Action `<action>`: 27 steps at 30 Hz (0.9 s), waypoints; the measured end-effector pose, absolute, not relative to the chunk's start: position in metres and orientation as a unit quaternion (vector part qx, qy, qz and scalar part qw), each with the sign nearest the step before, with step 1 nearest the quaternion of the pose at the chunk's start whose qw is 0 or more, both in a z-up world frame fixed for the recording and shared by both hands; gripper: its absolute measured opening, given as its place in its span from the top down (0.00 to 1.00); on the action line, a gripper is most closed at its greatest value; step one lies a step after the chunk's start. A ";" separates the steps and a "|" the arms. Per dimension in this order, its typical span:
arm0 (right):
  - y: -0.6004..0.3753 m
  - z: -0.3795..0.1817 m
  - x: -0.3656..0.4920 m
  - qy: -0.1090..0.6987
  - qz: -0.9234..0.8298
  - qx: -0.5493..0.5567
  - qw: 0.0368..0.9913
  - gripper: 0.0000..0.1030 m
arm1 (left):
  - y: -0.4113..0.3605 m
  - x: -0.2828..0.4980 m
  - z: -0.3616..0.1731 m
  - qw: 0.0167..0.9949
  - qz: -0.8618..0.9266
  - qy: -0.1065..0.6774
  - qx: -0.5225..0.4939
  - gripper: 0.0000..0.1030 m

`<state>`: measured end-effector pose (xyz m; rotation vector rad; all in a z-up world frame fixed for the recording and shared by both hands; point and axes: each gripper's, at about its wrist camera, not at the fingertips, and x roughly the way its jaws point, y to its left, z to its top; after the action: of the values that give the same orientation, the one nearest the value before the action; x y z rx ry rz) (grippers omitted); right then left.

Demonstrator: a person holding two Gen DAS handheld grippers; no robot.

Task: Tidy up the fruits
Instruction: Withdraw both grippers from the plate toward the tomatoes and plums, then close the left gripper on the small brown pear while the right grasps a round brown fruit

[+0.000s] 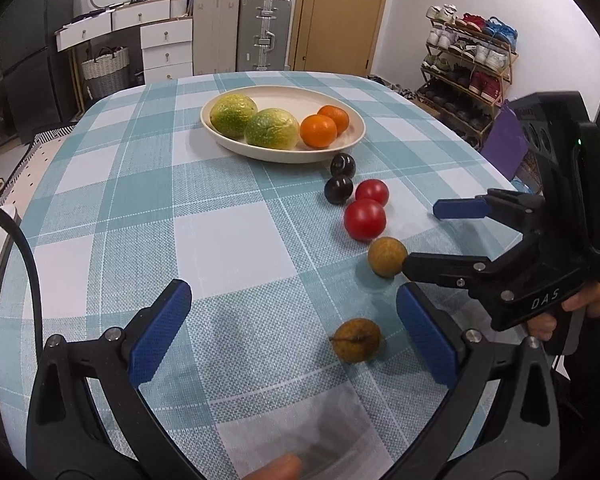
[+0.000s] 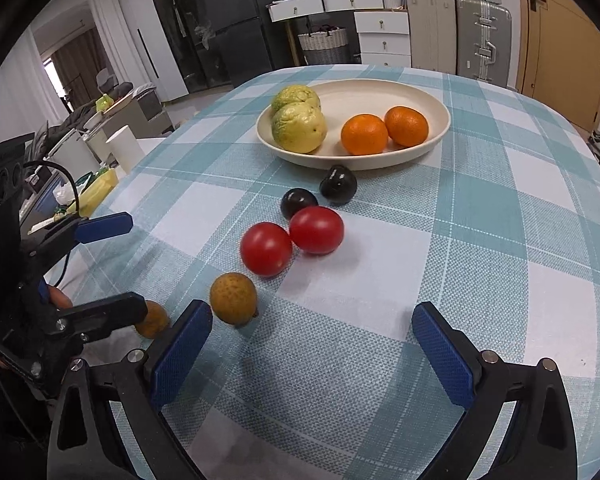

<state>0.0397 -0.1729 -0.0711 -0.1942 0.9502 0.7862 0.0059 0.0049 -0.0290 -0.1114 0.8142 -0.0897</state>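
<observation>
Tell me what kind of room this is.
Most likely a lived-in home, perhaps a dining area near the entrance: a table with a checked cloth, a shoe rack by the door, and suitcases beside drawers.

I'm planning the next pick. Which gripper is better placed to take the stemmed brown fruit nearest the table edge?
Left. The left gripper is open with the stemmed brown fruit between its fingers; the right gripper faces bare cloth.

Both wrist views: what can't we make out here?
- Right wrist view: nearer brown fruit partly hidden behind the left gripper.
- Left wrist view: far orange partly covered by the near orange.
- Left wrist view: bottom edge, a blurred fingertip; the hand is cut off.
</observation>
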 end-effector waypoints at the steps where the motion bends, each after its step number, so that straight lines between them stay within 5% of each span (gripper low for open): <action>1: -0.172 -0.071 0.039 0.446 0.371 -0.091 0.809 0.01 | 0.004 0.006 -0.029 0.915 -0.045 0.398 -0.051 0.01; 4: -0.167 -0.070 0.036 0.445 0.383 -0.098 0.804 0.02 | 0.001 0.005 -0.030 0.913 -0.053 0.403 -0.046 0.01; 11: -0.157 -0.069 0.031 0.444 0.401 -0.110 0.794 0.23 | -0.004 0.007 -0.037 0.904 -0.065 0.422 -0.034 0.03; 16: -0.152 -0.067 0.027 0.441 0.414 -0.116 0.788 0.31 | -0.007 0.008 -0.041 0.897 -0.080 0.433 -0.027 0.20; 27: -0.147 -0.065 0.023 0.440 0.434 -0.114 0.778 0.50 | -0.015 0.003 -0.042 0.893 -0.110 0.436 -0.020 0.31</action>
<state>0.0230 -0.1471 -0.0654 -0.2459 0.9522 0.9384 0.0034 -0.0146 -0.0421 -0.0412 0.9042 -0.2287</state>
